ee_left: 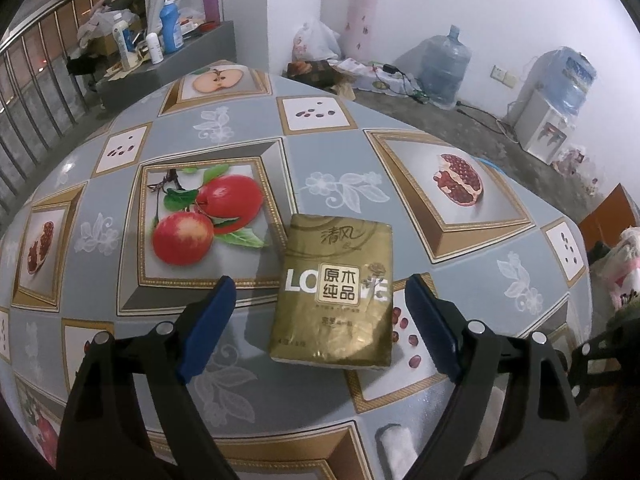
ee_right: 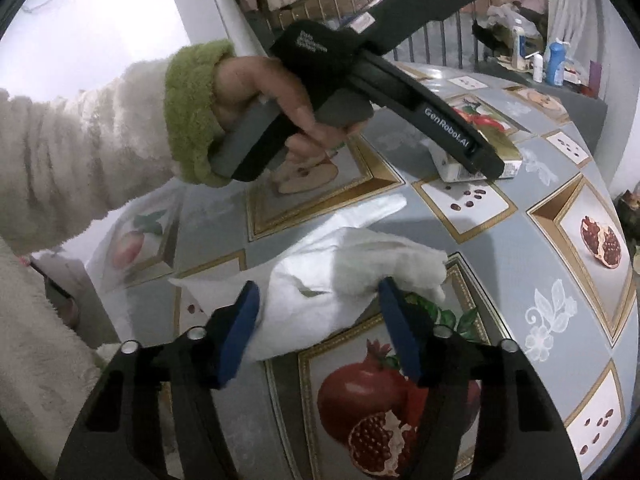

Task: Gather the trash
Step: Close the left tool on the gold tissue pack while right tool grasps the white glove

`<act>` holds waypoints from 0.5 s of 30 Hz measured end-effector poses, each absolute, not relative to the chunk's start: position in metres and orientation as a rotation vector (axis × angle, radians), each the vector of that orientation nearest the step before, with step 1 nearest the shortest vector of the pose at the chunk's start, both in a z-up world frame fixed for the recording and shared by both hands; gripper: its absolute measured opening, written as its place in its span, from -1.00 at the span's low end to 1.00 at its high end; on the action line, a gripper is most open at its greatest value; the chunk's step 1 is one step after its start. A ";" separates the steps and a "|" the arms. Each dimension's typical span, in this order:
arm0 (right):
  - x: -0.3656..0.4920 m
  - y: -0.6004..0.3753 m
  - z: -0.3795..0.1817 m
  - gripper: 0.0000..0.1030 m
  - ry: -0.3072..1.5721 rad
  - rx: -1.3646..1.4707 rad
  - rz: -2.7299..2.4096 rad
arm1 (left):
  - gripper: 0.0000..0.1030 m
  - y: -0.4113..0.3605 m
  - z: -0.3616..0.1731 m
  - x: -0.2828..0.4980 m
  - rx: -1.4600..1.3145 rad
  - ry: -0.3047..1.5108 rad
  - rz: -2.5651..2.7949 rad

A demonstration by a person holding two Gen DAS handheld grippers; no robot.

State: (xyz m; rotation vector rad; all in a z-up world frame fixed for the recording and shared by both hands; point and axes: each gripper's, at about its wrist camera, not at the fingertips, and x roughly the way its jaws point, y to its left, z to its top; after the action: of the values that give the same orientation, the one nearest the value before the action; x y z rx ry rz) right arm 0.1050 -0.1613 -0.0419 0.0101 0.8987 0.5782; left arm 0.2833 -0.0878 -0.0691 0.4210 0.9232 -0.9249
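item: left gripper (ee_left: 316, 308), fingers wide apart, nothing clamped; blue pads stood on either side of a gold tissue pack (ee_left: 336, 292), clear of its edges. the pack lay flat on the bench (ee_left: 256, 360), on a fruit-print cloth, just right of the printed red apples (ee_left: 208, 216).

item: right gripper (ee_right: 318, 316), fingers partly apart, set around a crumpled white tissue (ee_right: 340, 276) that lay on the bench in front of the printed pomegranate. the right-hand pad touched the tissue's bunched end; the left-hand pad sat at its flat edge; a firm clamp could not be told.

item: person's left hand (ee_right: 276, 92), in a cream sleeve with a green fuzzy cuff (ee_right: 192, 112), gripped the handle of the left gripper above the bench; its tip reached down at the gold tissue pack, seen beyond the white tissue in the right wrist view.

item: far ground, left wrist view: grey ledge with bottles (ee_left: 168, 28), metal railing (ee_left: 36, 92), blue water jug (ee_left: 444, 68) on the floor, white water dispenser (ee_left: 548, 120) by the wall.
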 end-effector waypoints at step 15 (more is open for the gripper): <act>0.106 -0.161 -0.049 -0.65 0.923 0.008 0.532 | 0.30 -0.091 -0.075 0.280 0.466 0.926 -0.901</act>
State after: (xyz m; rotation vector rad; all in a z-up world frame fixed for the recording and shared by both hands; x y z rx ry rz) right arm 0.1056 -0.1607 -0.0486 0.0080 0.9227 0.5316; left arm 0.2804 -0.0912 -0.0752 0.4656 0.9263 -0.9010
